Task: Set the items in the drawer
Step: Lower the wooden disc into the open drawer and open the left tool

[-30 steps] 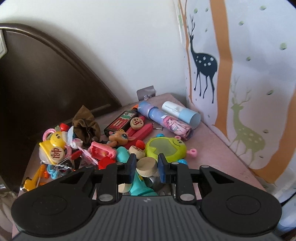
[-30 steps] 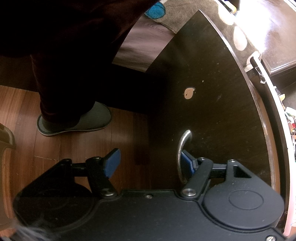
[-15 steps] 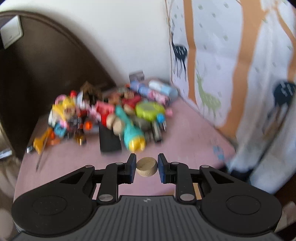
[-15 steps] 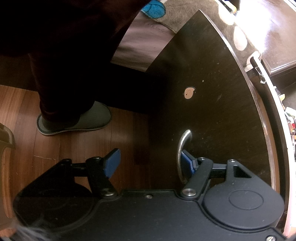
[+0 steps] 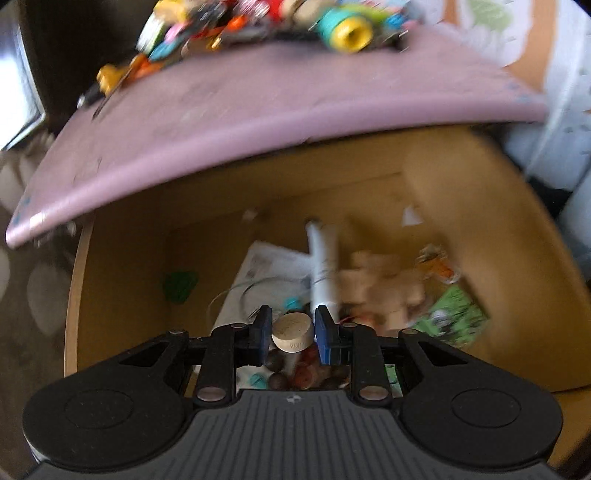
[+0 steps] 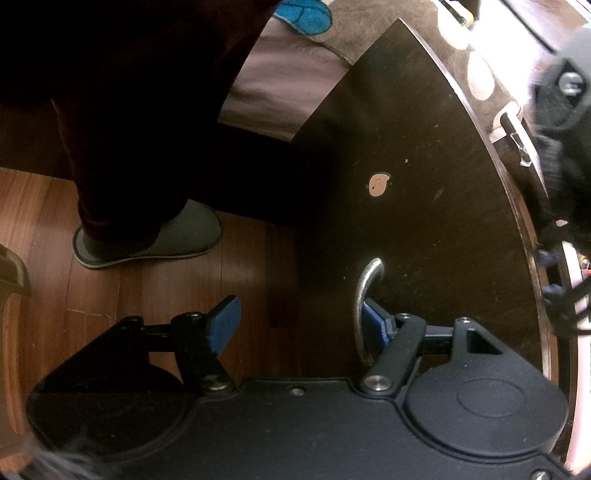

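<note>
The left gripper [image 5: 292, 334] is clamped on a round wooden disc [image 5: 291, 332], its blue pads pressing the disc's two sides, and it hangs over the open drawer [image 5: 491, 236]. The drawer is the landmark here: its tan walls frame a clutter on its floor, somewhat blurred. Inside it, a white tube [image 5: 323, 266] lies lengthwise near the middle, with a printed paper [image 5: 273, 269] just to the tube's left and pale wooden blocks [image 5: 384, 291] just to its right. A green card [image 5: 450, 317] sits at the drawer's right side, and a small green piece [image 5: 180, 286] lies near its left wall. Dark round beads [image 5: 295, 373] show directly beneath the held disc. Above the drawer's back edge runs the pink tabletop [image 5: 258, 103], and a heap of coloured toys [image 5: 258, 26] lies at its far side, well apart from the drawer. In the right wrist view, the right gripper [image 6: 299, 325] stands wide apart at the drawer's dark front panel [image 6: 424, 206]; its right finger [image 6: 375, 323] is hooked behind the metal handle [image 6: 364, 306], while the other finger is clear of it. Left of the panel, a person's slippered foot [image 6: 147, 240] rests on the wooden floor [image 6: 129, 295].
</note>
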`<state>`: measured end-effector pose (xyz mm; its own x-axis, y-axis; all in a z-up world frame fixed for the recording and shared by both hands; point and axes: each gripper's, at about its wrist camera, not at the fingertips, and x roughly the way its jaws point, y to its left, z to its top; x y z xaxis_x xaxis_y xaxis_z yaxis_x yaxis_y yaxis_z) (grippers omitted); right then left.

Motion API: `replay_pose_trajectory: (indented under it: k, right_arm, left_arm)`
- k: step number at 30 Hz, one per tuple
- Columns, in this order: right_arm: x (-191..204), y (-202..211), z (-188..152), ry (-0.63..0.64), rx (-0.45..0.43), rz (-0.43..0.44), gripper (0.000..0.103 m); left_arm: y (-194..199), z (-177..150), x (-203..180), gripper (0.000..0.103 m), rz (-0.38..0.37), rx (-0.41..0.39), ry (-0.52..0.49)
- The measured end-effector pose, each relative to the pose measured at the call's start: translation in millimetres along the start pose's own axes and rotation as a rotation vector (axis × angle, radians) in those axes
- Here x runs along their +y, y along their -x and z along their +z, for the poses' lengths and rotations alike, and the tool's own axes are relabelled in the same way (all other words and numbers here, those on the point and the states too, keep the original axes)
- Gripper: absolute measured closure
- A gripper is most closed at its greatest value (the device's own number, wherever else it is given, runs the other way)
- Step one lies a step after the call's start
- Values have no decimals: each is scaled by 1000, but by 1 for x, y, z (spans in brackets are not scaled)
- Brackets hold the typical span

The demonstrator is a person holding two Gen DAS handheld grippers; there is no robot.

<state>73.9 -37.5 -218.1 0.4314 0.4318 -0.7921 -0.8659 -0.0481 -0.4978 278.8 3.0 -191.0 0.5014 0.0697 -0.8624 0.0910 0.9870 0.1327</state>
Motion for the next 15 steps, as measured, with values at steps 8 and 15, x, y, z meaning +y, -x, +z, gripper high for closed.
replay_pose_trajectory:
  k: [8,15]
  right_arm:
    - [2,-2,1,11,14,-4,31]
    - [2,-3,2,15,28,-3,31]
  left_arm:
    - [-6,8,7,69,57,-4,-6]
    - [24,12,7,46,50,-62,7]
